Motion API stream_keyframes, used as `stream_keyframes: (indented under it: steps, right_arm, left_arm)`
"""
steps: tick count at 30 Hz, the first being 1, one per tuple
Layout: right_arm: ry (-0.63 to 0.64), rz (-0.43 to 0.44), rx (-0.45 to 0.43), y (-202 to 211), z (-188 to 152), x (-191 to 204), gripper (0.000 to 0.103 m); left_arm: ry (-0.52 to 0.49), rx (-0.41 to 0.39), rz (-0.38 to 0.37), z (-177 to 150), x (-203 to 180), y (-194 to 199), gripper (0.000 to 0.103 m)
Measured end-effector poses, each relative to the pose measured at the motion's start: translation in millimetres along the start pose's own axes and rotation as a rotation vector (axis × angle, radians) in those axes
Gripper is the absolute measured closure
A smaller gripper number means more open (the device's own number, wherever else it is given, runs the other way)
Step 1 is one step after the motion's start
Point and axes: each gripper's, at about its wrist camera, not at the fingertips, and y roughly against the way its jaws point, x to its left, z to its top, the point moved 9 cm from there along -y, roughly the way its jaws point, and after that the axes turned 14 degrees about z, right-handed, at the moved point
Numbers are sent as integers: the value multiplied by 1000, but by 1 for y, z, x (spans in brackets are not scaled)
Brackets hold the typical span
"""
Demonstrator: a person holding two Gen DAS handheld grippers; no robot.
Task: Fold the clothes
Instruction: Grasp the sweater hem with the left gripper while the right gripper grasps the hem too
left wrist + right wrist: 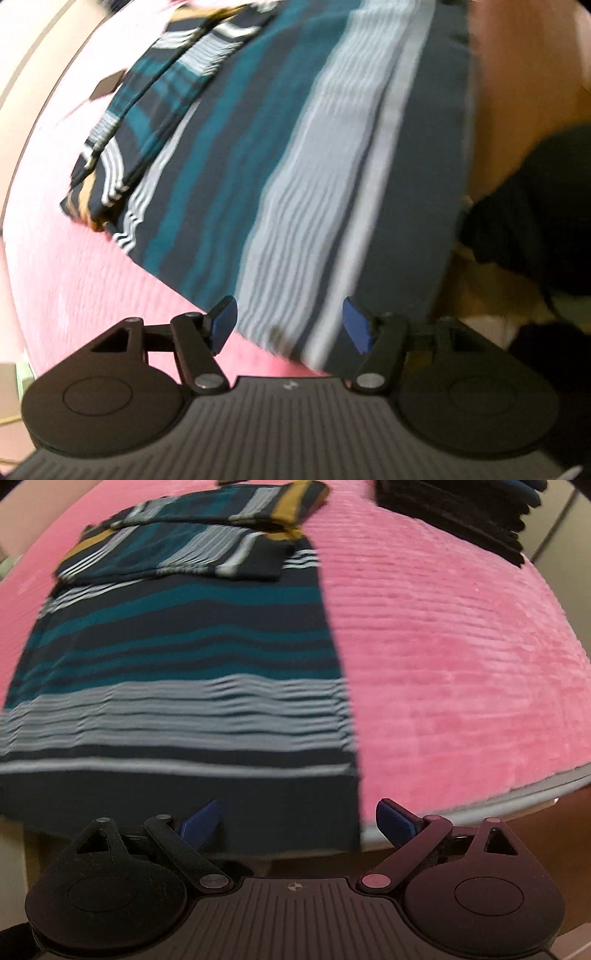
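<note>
Fingers of left gripper (pixel 290 321) and right gripper (pixel 297 821) both spread, empty, at the hem of the striped garment (pixel 177 657) filling frame centre on pink cover (pixel 443 664); risk: uneven pinches skew fold, dislodging the tucked sleeves.

Striped shirt (pixel 177 657): dark navy base w/ teal bands, a wide zone of thin grey-white lines, one solid pale-grey stripe near the hem, plain navy at the hem itself. Folded-over sleeves (pixel 207 535) carry the same navy/teal/grey stripes plus mustard-yellow bands & a few crisp white lines.

Bed cover (pixel 461 657): bright pink, ribbed texture in horizontal rows, w/ a pale grey-white edge at the near side.

Stack of clothes (pixel 454 513) at the far right corner: black/charcoal, some dark blue on top.

Left gripper (pixel 290 321) & right gripper (pixel 298 821): matte black bodies & linkages, royal-blue finger pads, silver-grey pivot pins, ribbed dark-grey base plate.
</note>
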Motion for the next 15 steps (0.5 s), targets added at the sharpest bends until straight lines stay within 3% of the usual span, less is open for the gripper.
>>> stream_keyframes:
  steps: [6,12,13,15]
  right_arm:
    - [113,49,8,-2,1,47,8]
    - [141,80,-6,-8,2,54,8]
    - [151,75,-5,-8,1,51,8]
    - [154,59,2,-8,-1,42,8]
  left_arm:
    - [-85,-82,-4,-3,-55,17,38]
    - [-117,-90,88,19,-84,-20,39]
    - [-121,-85,101,21,-88,-26,41]
    - [-95,-67,80,22,-84,-28,56]
